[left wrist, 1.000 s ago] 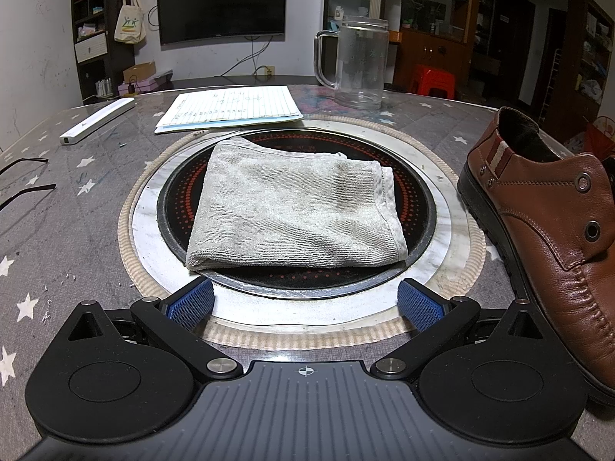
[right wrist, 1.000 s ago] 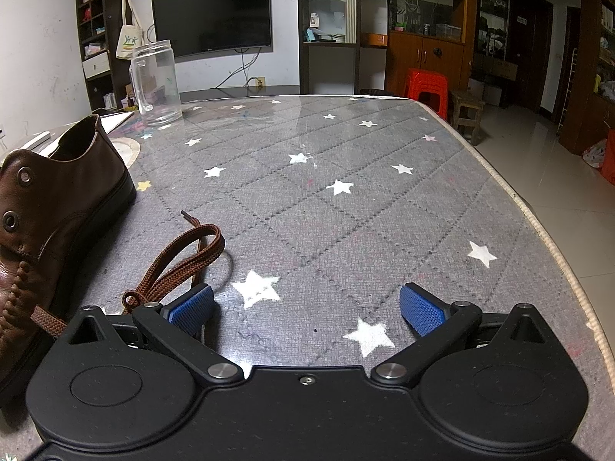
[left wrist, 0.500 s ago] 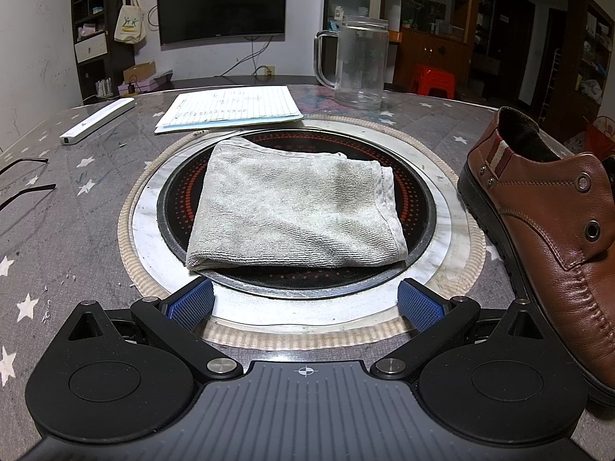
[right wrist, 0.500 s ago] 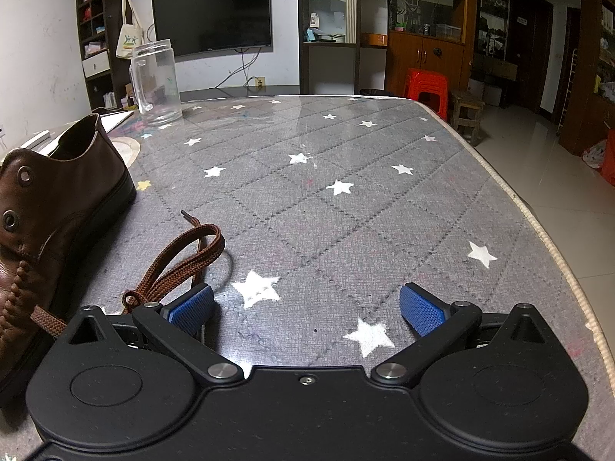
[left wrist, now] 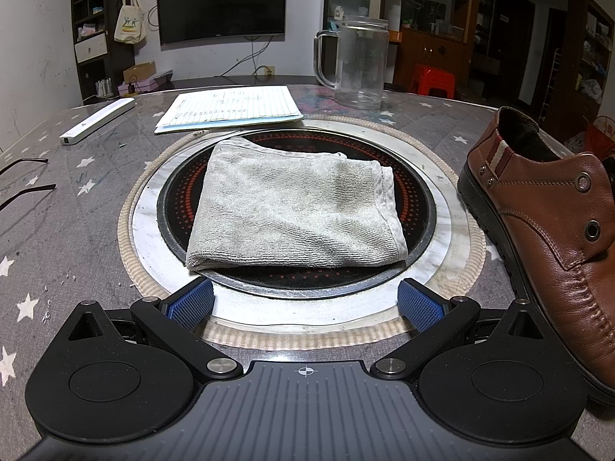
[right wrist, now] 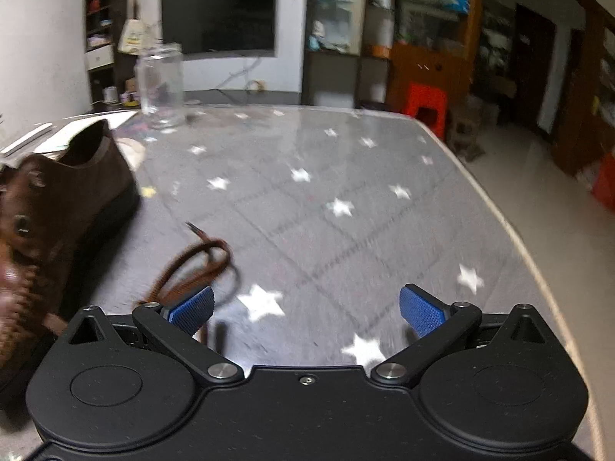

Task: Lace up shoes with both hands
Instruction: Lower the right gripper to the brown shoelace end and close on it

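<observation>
brown lace [right wrist: 192, 269]: loose at 10 o'clock of right gripper [right wrist: 307, 307]
change: right view now blurred, tilted; moving toward lace
left gripper [left wrist: 305, 301]: unmoved, shoe [left wrist: 546, 238] at 2 o'clock
fingers: both spread, empty

Folded grey towel [left wrist: 296, 211] on round hob [left wrist: 413, 207], paper [left wrist: 232, 109] and glass mug [left wrist: 359, 63] behind.
</observation>
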`<act>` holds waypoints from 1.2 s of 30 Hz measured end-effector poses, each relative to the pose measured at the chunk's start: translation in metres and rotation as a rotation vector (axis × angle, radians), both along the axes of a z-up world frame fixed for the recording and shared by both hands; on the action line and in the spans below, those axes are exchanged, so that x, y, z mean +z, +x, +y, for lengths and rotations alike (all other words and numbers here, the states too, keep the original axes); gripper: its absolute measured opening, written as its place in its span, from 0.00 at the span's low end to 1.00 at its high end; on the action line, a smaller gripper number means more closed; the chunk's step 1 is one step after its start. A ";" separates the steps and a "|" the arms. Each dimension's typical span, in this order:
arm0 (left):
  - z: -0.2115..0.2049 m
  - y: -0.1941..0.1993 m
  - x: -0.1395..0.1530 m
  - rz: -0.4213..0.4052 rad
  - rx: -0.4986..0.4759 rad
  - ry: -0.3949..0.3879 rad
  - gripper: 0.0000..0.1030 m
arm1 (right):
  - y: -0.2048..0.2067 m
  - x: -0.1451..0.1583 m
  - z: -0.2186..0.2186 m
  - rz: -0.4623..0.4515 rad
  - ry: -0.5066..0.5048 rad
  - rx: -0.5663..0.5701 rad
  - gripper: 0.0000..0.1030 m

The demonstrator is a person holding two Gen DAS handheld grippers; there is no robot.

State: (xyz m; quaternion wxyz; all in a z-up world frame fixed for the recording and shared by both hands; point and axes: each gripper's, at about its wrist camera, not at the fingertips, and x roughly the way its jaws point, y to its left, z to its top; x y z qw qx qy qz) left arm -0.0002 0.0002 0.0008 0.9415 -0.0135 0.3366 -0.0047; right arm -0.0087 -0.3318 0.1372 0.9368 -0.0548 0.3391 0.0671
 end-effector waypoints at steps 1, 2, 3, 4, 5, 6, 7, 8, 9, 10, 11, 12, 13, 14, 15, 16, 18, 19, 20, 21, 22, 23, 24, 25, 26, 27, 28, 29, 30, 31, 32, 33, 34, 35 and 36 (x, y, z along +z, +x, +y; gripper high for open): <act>0.000 0.000 0.000 0.000 0.000 0.000 1.00 | 0.001 0.001 0.003 0.009 -0.007 0.016 1.00; 0.000 0.000 0.000 0.000 0.000 0.000 1.00 | 0.001 0.000 0.005 0.022 -0.008 0.031 1.00; 0.000 0.000 0.000 0.000 0.000 0.000 1.00 | 0.001 -0.001 0.007 0.039 -0.005 0.047 1.00; 0.000 0.000 0.000 0.000 0.000 0.000 1.00 | 0.000 -0.002 0.008 0.044 -0.003 0.053 1.00; 0.000 0.000 0.000 0.000 0.000 0.000 1.00 | -0.001 -0.004 0.009 0.048 -0.001 0.060 1.00; 0.000 0.000 0.000 0.000 0.000 0.000 1.00 | -0.002 -0.005 0.011 0.051 -0.006 0.069 0.99; 0.000 0.000 0.000 0.000 0.000 0.000 1.00 | -0.004 -0.005 0.012 0.045 -0.008 0.069 0.93; 0.000 0.000 0.000 0.000 0.000 0.000 1.00 | -0.004 -0.005 0.013 0.044 -0.002 0.074 0.88; 0.000 0.000 0.000 0.000 0.000 0.000 1.00 | -0.004 -0.004 0.014 0.043 0.004 0.078 0.85; 0.000 0.000 0.000 0.000 0.000 0.000 1.00 | -0.004 -0.004 0.011 0.044 0.025 0.074 0.77; 0.000 0.000 0.000 0.000 0.000 0.000 1.00 | -0.003 -0.003 0.008 0.051 0.045 0.072 0.71; 0.000 0.000 0.000 0.000 0.000 0.000 1.00 | -0.003 -0.003 0.004 0.057 0.066 0.069 0.69; 0.000 0.000 0.000 0.000 0.000 0.000 1.00 | -0.002 -0.003 0.001 0.064 0.086 0.067 0.63; 0.000 0.000 0.000 0.000 0.000 0.000 1.00 | -0.002 -0.003 -0.002 0.070 0.107 0.064 0.58; 0.000 0.000 0.000 0.000 0.000 0.000 1.00 | -0.001 -0.002 -0.005 0.076 0.125 0.062 0.55; 0.000 0.000 0.000 0.000 0.000 0.000 1.00 | -0.001 -0.002 -0.004 0.077 0.121 0.063 0.51; 0.000 0.000 0.000 0.000 0.000 0.000 1.00 | 0.000 -0.003 0.007 0.089 0.104 0.074 0.43; 0.000 0.000 0.000 0.000 0.000 0.000 1.00 | 0.001 -0.004 0.009 0.090 0.104 0.082 0.36; 0.000 0.000 0.000 0.000 0.000 0.000 1.00 | 0.003 -0.005 0.010 0.090 0.103 0.089 0.35; 0.000 0.000 0.000 0.000 0.000 0.000 1.00 | 0.005 -0.005 0.012 0.089 0.100 0.096 0.34; 0.000 0.000 0.000 0.000 0.000 0.000 1.00 | 0.006 -0.005 0.014 0.087 0.098 0.102 0.34; 0.000 0.000 0.000 0.000 0.000 0.000 1.00 | 0.002 -0.002 0.019 0.083 0.098 0.107 0.33; 0.000 0.000 0.000 0.000 0.000 0.000 1.00 | 0.003 -0.003 0.021 0.081 0.093 0.114 0.32; 0.000 0.000 0.000 0.000 0.000 0.000 1.00 | 0.005 -0.003 0.023 0.078 0.088 0.119 0.32; 0.000 0.000 0.000 0.000 0.000 0.000 1.00 | 0.006 -0.004 0.025 0.075 0.087 0.121 0.31; 0.000 0.000 0.000 0.000 0.000 0.000 1.00 | 0.007 -0.004 0.026 0.072 0.086 0.124 0.31; 0.000 0.000 0.000 0.000 0.000 0.000 1.00 | 0.009 -0.004 0.028 0.070 0.085 0.126 0.30; 0.000 0.000 0.000 0.000 0.000 0.000 1.00 | 0.010 -0.005 0.029 0.068 0.085 0.126 0.30; 0.000 0.000 0.000 0.000 0.000 0.000 1.00 | 0.012 -0.005 0.031 0.066 0.082 0.129 0.30; 0.000 0.000 0.000 0.000 0.000 0.000 1.00 | 0.013 -0.005 0.032 0.064 0.081 0.130 0.29; 0.000 0.000 0.000 0.000 0.000 0.000 1.00 | 0.014 -0.005 0.033 0.062 0.079 0.131 0.29; 0.000 0.000 0.000 0.000 0.000 0.000 1.00 | 0.015 -0.005 0.034 0.061 0.077 0.133 0.29; 0.000 0.000 0.000 0.000 0.000 0.000 1.00 | 0.016 -0.005 0.035 0.058 0.076 0.132 0.29; 0.000 0.000 0.000 0.000 0.000 0.000 1.00 | 0.017 -0.006 0.037 0.056 0.073 0.131 0.29; 0.000 0.000 0.000 0.000 0.000 0.000 1.00 | 0.017 -0.006 0.037 0.055 0.070 0.133 0.29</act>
